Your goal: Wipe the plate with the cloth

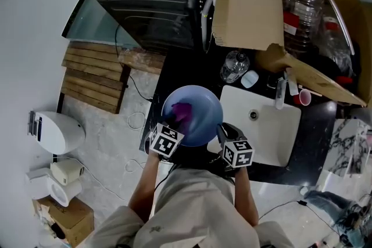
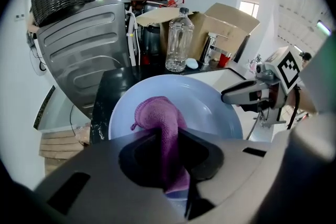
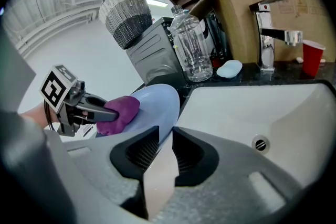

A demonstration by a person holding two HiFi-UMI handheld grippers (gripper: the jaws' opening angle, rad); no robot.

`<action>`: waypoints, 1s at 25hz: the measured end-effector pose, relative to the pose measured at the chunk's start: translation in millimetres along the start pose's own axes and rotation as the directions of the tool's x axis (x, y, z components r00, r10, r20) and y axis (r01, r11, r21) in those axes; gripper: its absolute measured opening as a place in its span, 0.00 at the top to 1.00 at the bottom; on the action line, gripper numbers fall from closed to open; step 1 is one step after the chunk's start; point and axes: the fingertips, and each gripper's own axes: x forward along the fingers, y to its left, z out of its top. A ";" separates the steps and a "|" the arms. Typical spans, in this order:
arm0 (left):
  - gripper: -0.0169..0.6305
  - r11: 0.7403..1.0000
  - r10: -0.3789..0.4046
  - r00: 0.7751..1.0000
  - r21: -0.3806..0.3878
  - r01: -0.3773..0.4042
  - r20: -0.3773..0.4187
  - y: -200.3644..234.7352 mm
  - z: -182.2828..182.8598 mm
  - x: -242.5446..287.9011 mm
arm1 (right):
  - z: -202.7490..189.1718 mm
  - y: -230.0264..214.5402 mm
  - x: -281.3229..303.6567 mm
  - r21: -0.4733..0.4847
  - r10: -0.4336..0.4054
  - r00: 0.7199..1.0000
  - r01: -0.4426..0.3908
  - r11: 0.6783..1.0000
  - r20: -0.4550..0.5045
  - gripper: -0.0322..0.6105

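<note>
A pale blue plate (image 1: 200, 110) is held above the dark counter, left of the white sink. My right gripper (image 1: 222, 132) is shut on the plate's (image 3: 157, 107) right rim. My left gripper (image 1: 173, 123) is shut on a purple cloth (image 1: 182, 111), which rests against the plate's inner face. In the left gripper view the cloth (image 2: 160, 118) runs up from between the jaws and bunches on the plate (image 2: 210, 105). The right gripper view shows the cloth (image 3: 122, 113) pressed on the plate's left side by the left gripper (image 3: 107, 114).
A white sink (image 1: 273, 142) with a chrome tap (image 1: 281, 93) lies to the right. Behind stand a clear plastic bottle (image 1: 234, 65), a soap bar (image 1: 250, 79), a red cup (image 1: 303, 98), a cardboard box (image 1: 247, 0) and a dark oven (image 1: 154, 14).
</note>
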 end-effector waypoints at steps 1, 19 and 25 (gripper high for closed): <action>0.88 1.000 -0.008 1.000 -0.001 0.008 -0.010 -3.7 -2.9 -0.4 | 0.0 -0.1 0.2 0.001 0.001 1.000 -0.001 1.000 0.000 0.83; 0.88 0.991 -0.119 0.992 0.062 0.120 -0.033 -60.5 2.6 13.4 | -0.4 0.4 0.7 0.008 0.004 1.000 -0.004 1.000 -0.001 0.83; 0.88 0.985 -0.148 0.989 0.086 0.149 -0.022 -74.9 15.3 21.4 | 0.1 0.8 0.0 0.010 0.007 1.000 -0.007 1.000 0.001 0.83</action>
